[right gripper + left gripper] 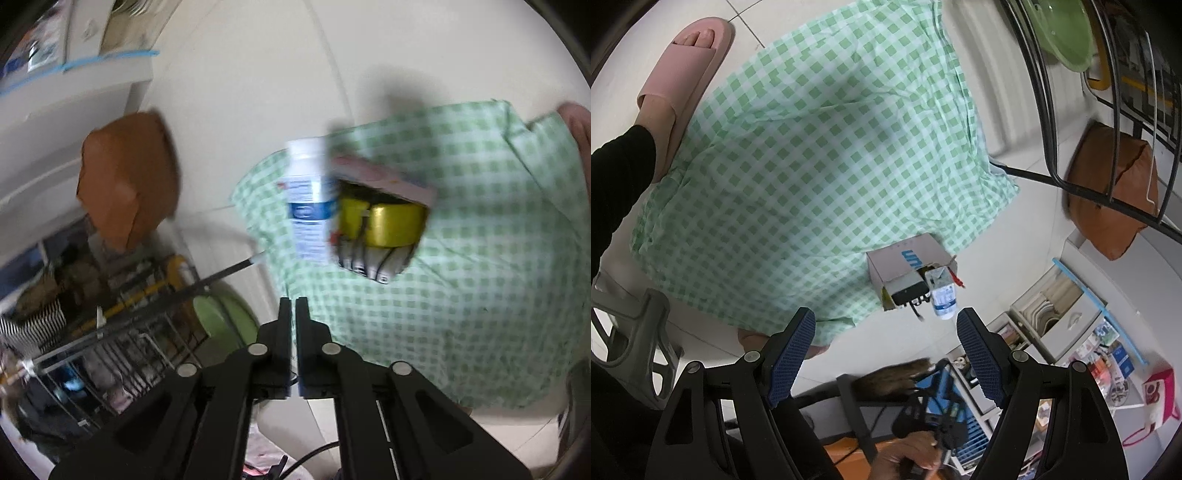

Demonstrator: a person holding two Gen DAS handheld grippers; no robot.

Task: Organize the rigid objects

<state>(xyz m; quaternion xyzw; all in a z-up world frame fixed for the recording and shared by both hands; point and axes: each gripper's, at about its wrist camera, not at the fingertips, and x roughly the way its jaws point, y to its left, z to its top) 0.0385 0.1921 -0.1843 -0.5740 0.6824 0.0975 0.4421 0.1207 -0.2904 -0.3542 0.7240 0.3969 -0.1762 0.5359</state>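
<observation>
Nearest, the left gripper hangs with jaws wide and empty; the right gripper has its jaws nearly together, holding nothing; beyond them the small cardboard box sits at the near edge of the green checked cloth on the floor, already packed with a black device and yellow tins; a white bottle stands touching its side. The bottle looks light, stiff and smooth, likely slippery; I would grip across its labelled middle.
</observation>
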